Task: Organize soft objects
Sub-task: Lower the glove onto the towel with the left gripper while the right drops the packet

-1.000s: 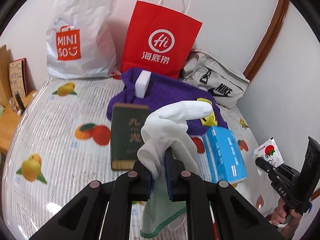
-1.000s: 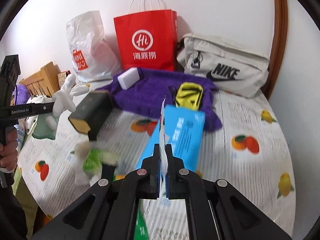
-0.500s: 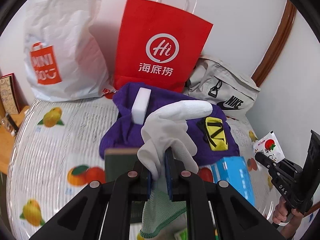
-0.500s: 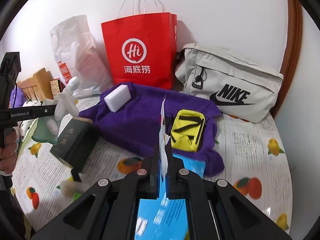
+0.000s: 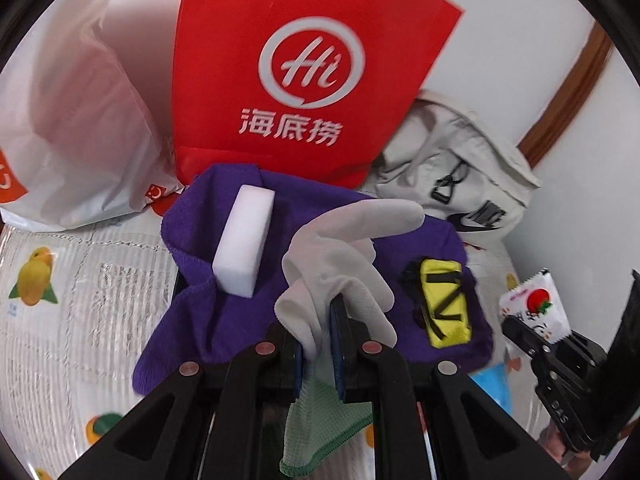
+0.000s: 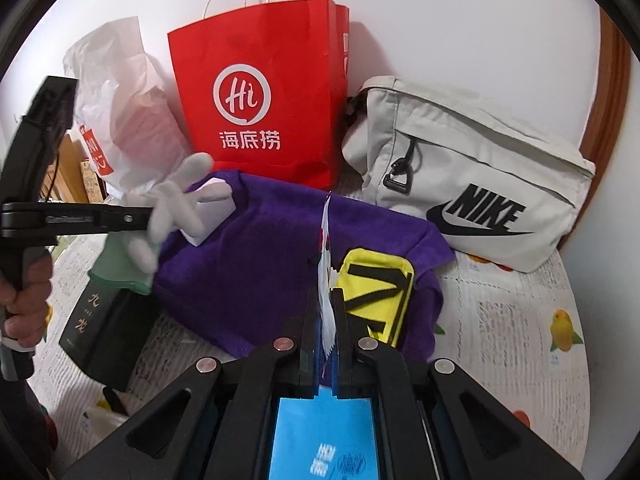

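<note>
Counted left to right around the purple fleece cloth [image 6: 276, 264] on the fruit-print bed cover [image 6: 516, 320]: one white plastic shopping bag [image 6: 120, 120] behind its left corner, one dark green book [image 6: 104, 332] off its left edge, one white foam block [image 5: 244, 240] lying on its left part, one red paper carrier bag [image 6: 264, 92] upright right behind it, one yellow pouch with black straps [image 6: 376, 292] on its right part, one pale grey Nike sling bag [image 6: 472, 172] behind its right edge, one blue packet [image 6: 324, 440] off its near edge.

Left tool [image 5: 318, 344]: nearly pressed together, pinching one white knit glove with a green cuff [image 5: 336, 264], held up over the cloth's near left part.

Right tool [image 6: 323, 316]: fully pressed together, pinching one thin white sachet with a red fruit print [image 5: 536, 304], held edge-on above the cloth's near edge, just left of the yellow pouch.
</note>
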Tool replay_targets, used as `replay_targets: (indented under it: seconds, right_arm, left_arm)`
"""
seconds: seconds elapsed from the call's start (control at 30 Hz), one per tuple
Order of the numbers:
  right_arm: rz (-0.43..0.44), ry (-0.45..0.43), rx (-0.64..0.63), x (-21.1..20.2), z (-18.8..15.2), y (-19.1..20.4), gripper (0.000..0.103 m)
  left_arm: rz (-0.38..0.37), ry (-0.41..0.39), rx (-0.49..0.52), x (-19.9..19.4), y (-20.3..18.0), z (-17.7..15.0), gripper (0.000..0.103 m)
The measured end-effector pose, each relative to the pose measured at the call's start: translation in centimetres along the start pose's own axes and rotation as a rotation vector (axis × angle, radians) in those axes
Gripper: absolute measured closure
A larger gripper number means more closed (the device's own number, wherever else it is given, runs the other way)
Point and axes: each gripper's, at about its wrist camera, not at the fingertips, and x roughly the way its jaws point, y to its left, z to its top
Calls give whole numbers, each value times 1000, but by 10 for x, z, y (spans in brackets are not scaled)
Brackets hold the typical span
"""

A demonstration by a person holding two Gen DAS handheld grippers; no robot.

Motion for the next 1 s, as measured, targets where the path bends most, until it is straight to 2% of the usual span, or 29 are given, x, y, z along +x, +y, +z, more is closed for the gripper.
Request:
replay_targets:
  seconds: [0.27,0.47,0.63,0.8,0.9,0.97,1.0]
  right_arm:
    - [-29,52,-8,33,3,-9,99]
    - [-41,96,-9,52,3,-15,99]
    - [-46,127,-14,64,3,-19,99]
    - [-41,160,-7,74,2,-22,99]
    - [-35,171,-3,79,3,-23,99]
    - [-37,179,3,83,4,-25,99]
    - [-38,181,11,84,5,-26,98]
  left_arm:
    - [70,40,23,29,15,4,92]
    - [51,39,26,42,14,13,91]
    - [75,77,53,58,9,15,91]
    - [57,74,65,57,7,15,88]
    - [50,85,64,59,4,16,74]
    - [56,87,61,58,4,15,60]
    - [57,85,63,55,5,14,58]
